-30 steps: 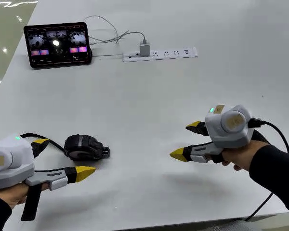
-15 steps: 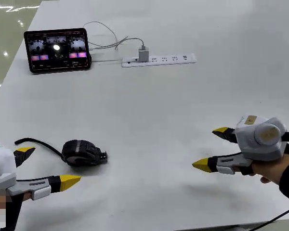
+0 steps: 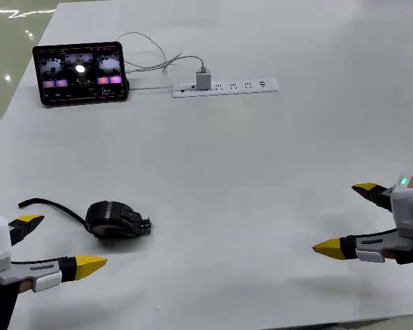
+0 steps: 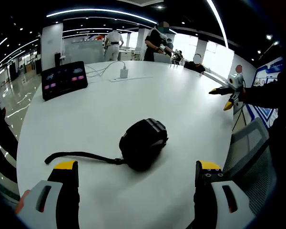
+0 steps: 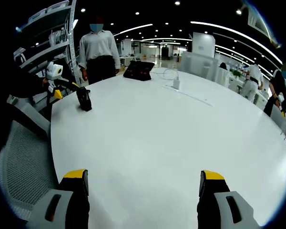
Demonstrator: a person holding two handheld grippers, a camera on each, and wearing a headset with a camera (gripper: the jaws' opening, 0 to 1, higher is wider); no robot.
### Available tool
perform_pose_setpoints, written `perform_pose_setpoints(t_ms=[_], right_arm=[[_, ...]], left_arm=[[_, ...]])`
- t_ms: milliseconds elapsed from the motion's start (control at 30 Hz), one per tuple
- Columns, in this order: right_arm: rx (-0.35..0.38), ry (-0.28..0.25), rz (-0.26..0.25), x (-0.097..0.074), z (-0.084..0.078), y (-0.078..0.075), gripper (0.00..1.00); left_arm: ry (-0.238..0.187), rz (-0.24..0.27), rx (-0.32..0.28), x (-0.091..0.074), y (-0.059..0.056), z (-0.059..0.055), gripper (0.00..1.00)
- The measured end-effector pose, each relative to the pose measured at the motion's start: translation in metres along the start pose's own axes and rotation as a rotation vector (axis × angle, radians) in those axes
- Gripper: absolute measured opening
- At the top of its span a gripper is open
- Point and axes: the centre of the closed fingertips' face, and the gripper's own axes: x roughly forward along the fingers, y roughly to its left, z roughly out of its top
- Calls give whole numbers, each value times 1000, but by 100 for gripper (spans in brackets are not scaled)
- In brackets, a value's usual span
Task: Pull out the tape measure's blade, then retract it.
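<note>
The tape measure [image 3: 113, 220] lies on the white surface [image 3: 255, 165] at the near left. It is a black case resting on its side, with its long axis running left to right. The small end tab at the blade mouth points right, and the blade itself cannot be seen drawn out. A black strap [image 3: 48, 205] trails from the case's left end toward the far left.

The left hand-held gripper [image 3: 73, 240] hangs just beside the case on its near-left side. Its yellow-tipped jaws are spread wide and grip nothing. In the left gripper view the case sits ahead, between the two jaws and clear of both.

The right hand-held gripper [image 3: 334, 217] is well apart at the near right edge, jaws also wide and empty, pointing left.

Far left stands a lit tablet [image 3: 79, 72], with a power strip [image 3: 224, 86] to its right.
</note>
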Motion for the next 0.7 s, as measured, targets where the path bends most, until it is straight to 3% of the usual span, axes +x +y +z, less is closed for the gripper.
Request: perform_pose_setpoints(t_ms=[467,700], right_arm=[[-25,12,-22,-23,-15,-14,99],[-20,22,-11,-25,-21,-2,99]], left_arm=[[31,2,33,-8,3,-5,99],[25,-15,26,-7,1,-5,99]])
